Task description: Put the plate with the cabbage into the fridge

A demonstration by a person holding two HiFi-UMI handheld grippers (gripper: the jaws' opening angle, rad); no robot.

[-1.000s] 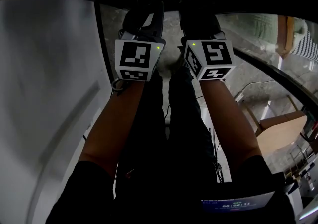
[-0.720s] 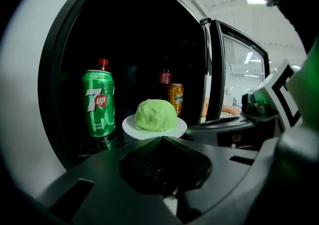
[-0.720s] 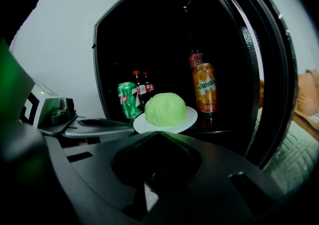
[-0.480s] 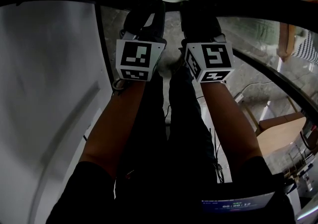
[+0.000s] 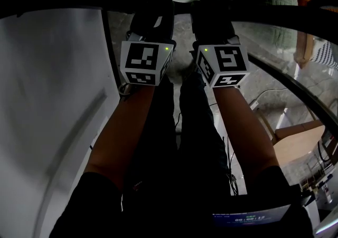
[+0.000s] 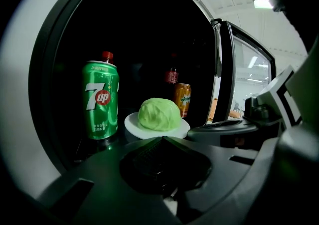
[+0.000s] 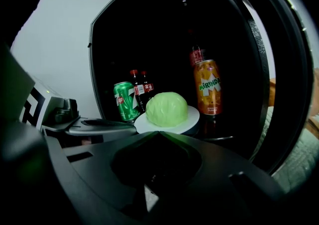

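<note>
Just in front of the plate (image 6: 130, 123), both claws point straight into the fridge (image 6: 144, 34). The plate sits flat inside, with the cabbage (image 6: 159, 114) whole and centred on it, so the task's thing looks to be where it belongs.

The left gripper (image 6: 162, 139) has its jaws pressed together with nothing between them, and the closed tip aims at the plate's near rim. The right gripper (image 7: 159, 134) is the same, pinched to a point and empty. I cannot tell whether either tip touches the rim, since each tip hides the bit of rim behind it.

Closed tips make blunt pushers, which is likely why they are narrow. Side by side at the near rim, they could nudge the plate deeper without tipping it.

A green can (image 6: 100, 99) stands just left of the plate. An orange can (image 7: 208, 87) stands just right of it and a little behind, and two bottles (image 7: 139, 88) stand behind it on the left. That leaves a slot scarcely wider than the plate, so any push must run straight or the rim will knock a can. What seems left is to draw both grippers back from the plate and close the fridge.
</note>
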